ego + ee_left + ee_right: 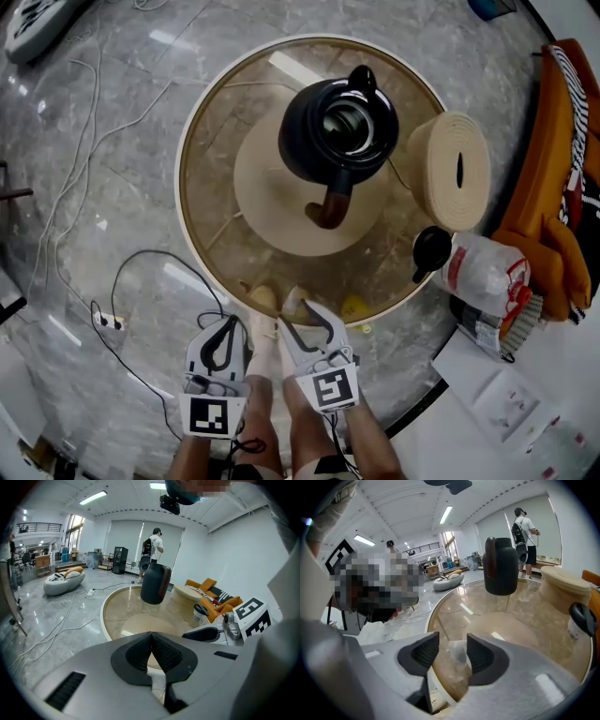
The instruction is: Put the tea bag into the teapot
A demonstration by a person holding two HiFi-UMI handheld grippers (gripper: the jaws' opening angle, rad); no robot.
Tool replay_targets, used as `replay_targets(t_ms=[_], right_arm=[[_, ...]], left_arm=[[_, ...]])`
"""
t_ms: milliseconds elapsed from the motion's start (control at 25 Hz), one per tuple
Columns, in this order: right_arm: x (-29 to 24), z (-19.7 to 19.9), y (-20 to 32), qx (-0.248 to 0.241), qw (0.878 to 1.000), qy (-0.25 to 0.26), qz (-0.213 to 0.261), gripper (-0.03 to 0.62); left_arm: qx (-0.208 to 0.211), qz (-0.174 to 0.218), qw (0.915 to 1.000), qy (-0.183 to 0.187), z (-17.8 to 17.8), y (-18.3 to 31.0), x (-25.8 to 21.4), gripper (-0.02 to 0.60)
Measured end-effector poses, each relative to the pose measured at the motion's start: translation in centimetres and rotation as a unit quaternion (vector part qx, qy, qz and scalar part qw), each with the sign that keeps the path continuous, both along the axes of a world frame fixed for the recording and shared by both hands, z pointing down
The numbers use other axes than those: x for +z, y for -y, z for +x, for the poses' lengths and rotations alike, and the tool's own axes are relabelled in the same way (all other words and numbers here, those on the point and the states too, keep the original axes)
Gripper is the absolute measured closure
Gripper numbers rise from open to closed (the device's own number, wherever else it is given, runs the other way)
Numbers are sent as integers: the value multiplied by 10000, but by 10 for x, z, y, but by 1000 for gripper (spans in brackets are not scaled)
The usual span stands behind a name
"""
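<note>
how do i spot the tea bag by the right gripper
Find the round glass table carrying the black teapot. At its near edge, between the open jaws of the right gripper, stands the tea bag: a pale translucent pouch, unlike the yellow item to its right.

Head view, cut off by the right edge: the orange sofa (553, 178). Cut off by the top edge: a white power strip (36, 26) and a blue thing (492, 7), too little in view to name. Cut off at the bottom: the person's forearms (373, 448). Dark inside the teapot (339, 127); cannot tell what lies in it. Right gripper view: right edge of the tea bag (458, 652) lost against one pad. Half lost in the dark rim at that view's right: the black lid (582, 616). Left gripper view: far shelves and furniture too small to make out.
</note>
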State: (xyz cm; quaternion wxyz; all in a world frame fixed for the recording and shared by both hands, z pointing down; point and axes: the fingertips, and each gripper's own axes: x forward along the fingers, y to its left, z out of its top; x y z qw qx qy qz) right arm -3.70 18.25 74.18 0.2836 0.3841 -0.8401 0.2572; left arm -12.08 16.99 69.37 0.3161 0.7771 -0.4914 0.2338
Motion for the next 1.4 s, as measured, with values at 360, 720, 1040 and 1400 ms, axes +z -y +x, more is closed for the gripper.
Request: replay_targets(t_ms=[360, 720, 1040, 1400], right_arm=[[13, 0, -3, -59, 9996, -271, -14, 546], [-11, 1, 7, 189, 9994, -229, 157, 592], [-70, 7, 28, 347, 9977, -99, 578, 594], [-166, 19, 62, 588, 9901, 109, 1269, 594]], left_arm=[[60, 0, 10000, -5, -2, 3, 2, 565], [116, 113, 9999, -13, -4, 13, -16, 565], [135, 458, 9989, -37, -4, 39, -62, 565], [316, 941, 9951, -22, 7, 71, -134, 565]])
